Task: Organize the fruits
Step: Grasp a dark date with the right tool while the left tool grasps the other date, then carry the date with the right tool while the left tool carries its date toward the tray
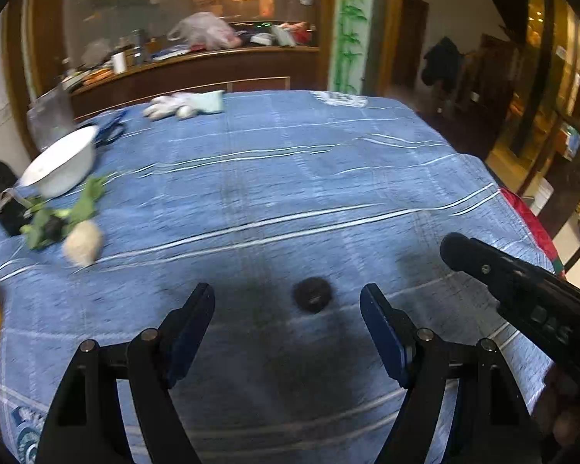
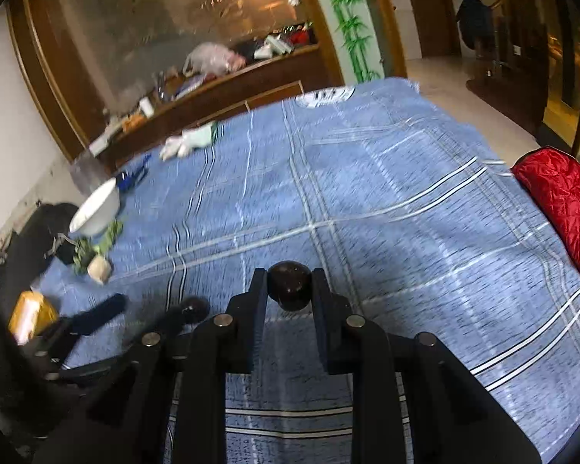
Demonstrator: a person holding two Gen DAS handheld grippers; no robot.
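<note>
Right gripper (image 2: 289, 284): we see its jaws closed on a dark round fruit (image 2: 289, 286), above the blue cloth (image 2: 367, 193) | Left gripper (image 1: 288, 301): spread wide around a second dark fruit (image 1: 312, 294) | Risk: we judge the smooth fruit may slip before reaching the white bowl (image 2: 94, 208).

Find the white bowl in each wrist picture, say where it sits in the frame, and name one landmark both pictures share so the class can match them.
Left wrist view: the white bowl is at the far left, above mid-height, tilted, just above the green leaves.
Right wrist view: the white bowl is at the left, about mid-height, again just above the leaves.
Shared landmark: the white glove at the far edge of the blue striped cloth.
</note>
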